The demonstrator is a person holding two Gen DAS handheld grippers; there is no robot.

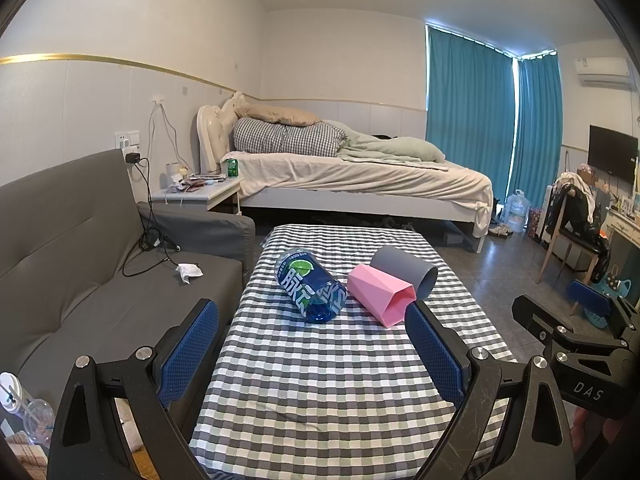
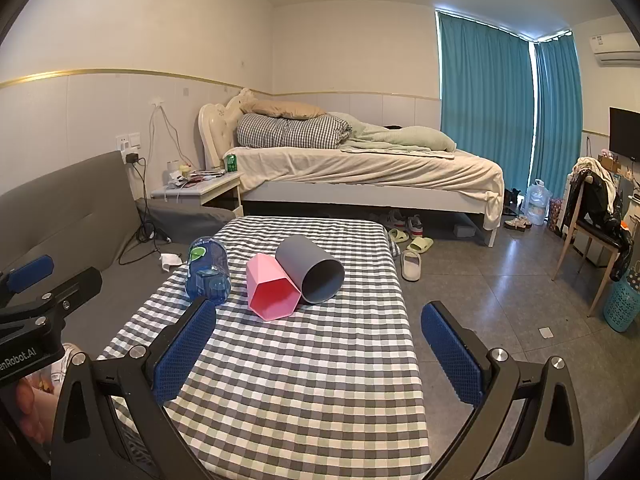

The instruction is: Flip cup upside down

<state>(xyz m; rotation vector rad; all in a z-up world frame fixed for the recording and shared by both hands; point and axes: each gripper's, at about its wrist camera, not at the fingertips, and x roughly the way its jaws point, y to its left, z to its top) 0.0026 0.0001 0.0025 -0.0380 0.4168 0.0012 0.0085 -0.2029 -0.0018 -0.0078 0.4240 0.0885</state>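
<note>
Left tool [image 1: 312, 344] released, pads spread wide, nothing between them; held low over the near end of the table [image 1: 320, 400], aimed along its length. Right tool [image 2: 320, 344] likewise released and empty, set just right of the table's midline, its right finger hanging past the right edge over floor. Both well short of the objects, probably a staging pose before a reach. Three items lying on their sides mid-table: blue bottle [image 1: 310, 286] at left, pink faceted cup [image 1: 380, 294] in the middle, grey round cup [image 1: 404, 274] behind and to its right. Pink and grey touching along their walls; bottle just beside the pink cup, contact uncertain from either view. Both cup mouths facing the near right, toward the tools, so a side grip across a wall looks reachable. Which cup is meant cannot be told; neither yet turned mouth-down. Open checked cloth between tools and cups, ample for approach and for setting down. Right table edge close to the grey cup: rolling risk there. Sofa [image 1: 100, 280] flanking the left edge.
</note>
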